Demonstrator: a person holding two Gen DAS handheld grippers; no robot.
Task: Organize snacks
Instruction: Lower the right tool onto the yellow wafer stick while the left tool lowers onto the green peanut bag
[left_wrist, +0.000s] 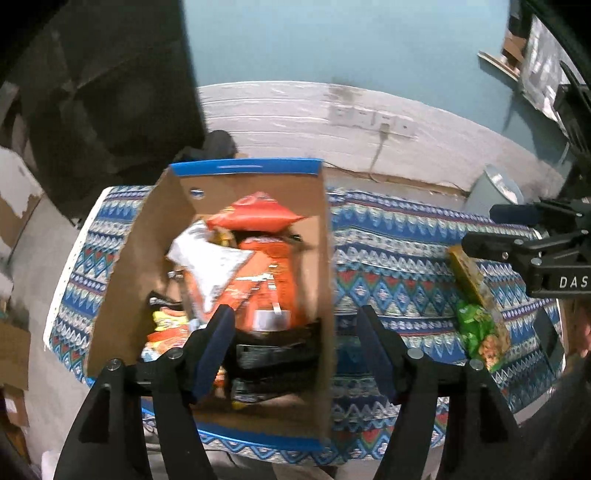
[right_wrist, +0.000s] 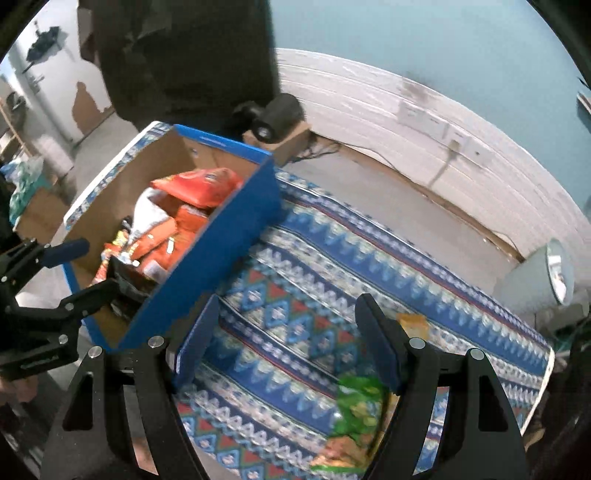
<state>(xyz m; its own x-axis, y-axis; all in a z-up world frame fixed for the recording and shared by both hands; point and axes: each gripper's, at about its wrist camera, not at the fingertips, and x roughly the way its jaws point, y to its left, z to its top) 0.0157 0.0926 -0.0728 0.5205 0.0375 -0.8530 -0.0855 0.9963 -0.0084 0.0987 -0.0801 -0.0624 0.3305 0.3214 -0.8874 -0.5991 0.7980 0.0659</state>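
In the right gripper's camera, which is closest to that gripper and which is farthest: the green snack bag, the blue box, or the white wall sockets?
1. Green snack bag: lowest in the picture, by the right gripper's right-hand finger.
2. Blue box: up and to the left on the patterned cloth, full of orange packets.
3. Wall sockets: far off on the white wall, upper right.

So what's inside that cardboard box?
Snack packets fill the cardboard box: orange bags, a white packet, black ones. Anything beneath the pile is covered.

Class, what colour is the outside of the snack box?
Blue box, seen best in the right wrist view.
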